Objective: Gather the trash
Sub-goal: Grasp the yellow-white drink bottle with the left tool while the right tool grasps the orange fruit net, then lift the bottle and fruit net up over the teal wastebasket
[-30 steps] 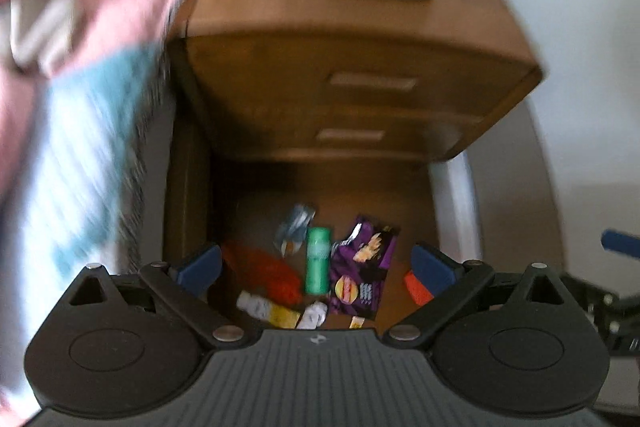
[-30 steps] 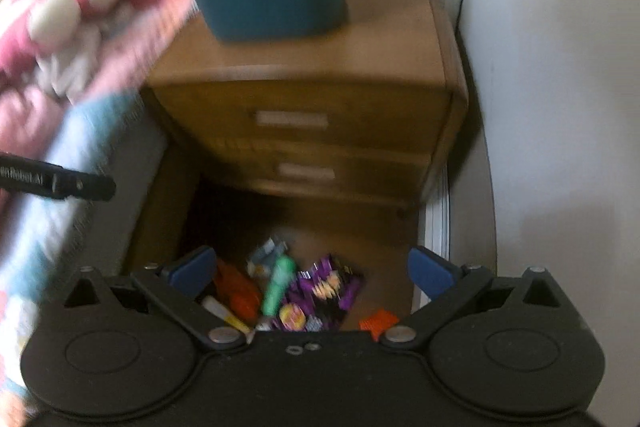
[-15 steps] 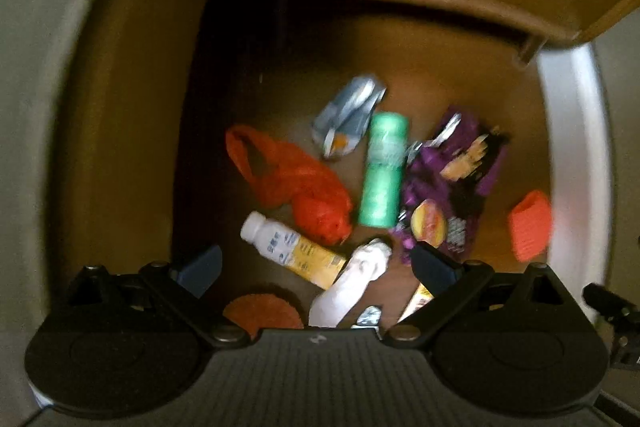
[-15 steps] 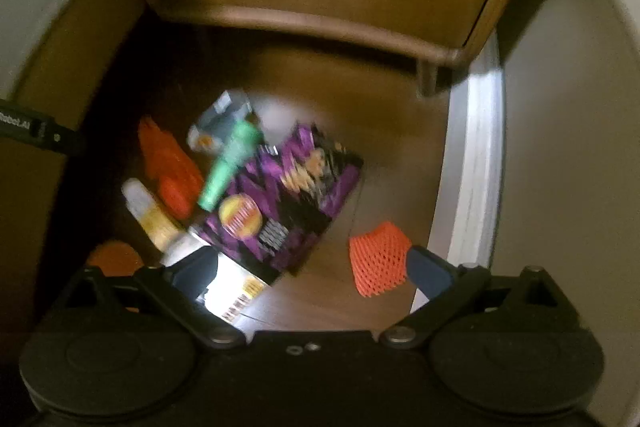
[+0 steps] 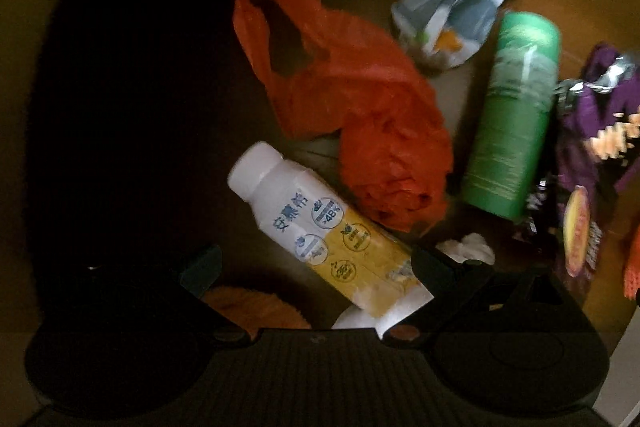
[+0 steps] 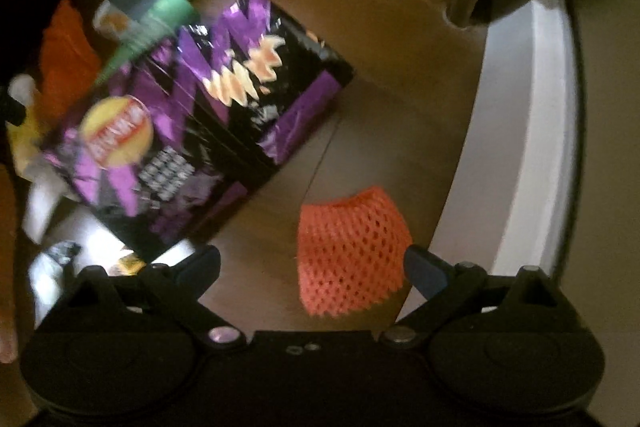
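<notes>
Both grippers hang spread wide and empty over trash on a brown wooden floor (image 6: 400, 99). Between the left gripper (image 5: 316, 267)'s fingers lies a white-and-yellow bottle (image 5: 324, 231) whose label shows Chinese characters and "48%". Beyond it sit a crumpled orange plastic bag (image 5: 360, 115), a green canister (image 5: 512, 131) and a silvery wrapper (image 5: 456, 15). The right gripper (image 6: 312, 263) frames an orange foam net (image 6: 352, 251); to its far left lies a purple chip bag (image 6: 208, 119), brand blurred.
</notes>
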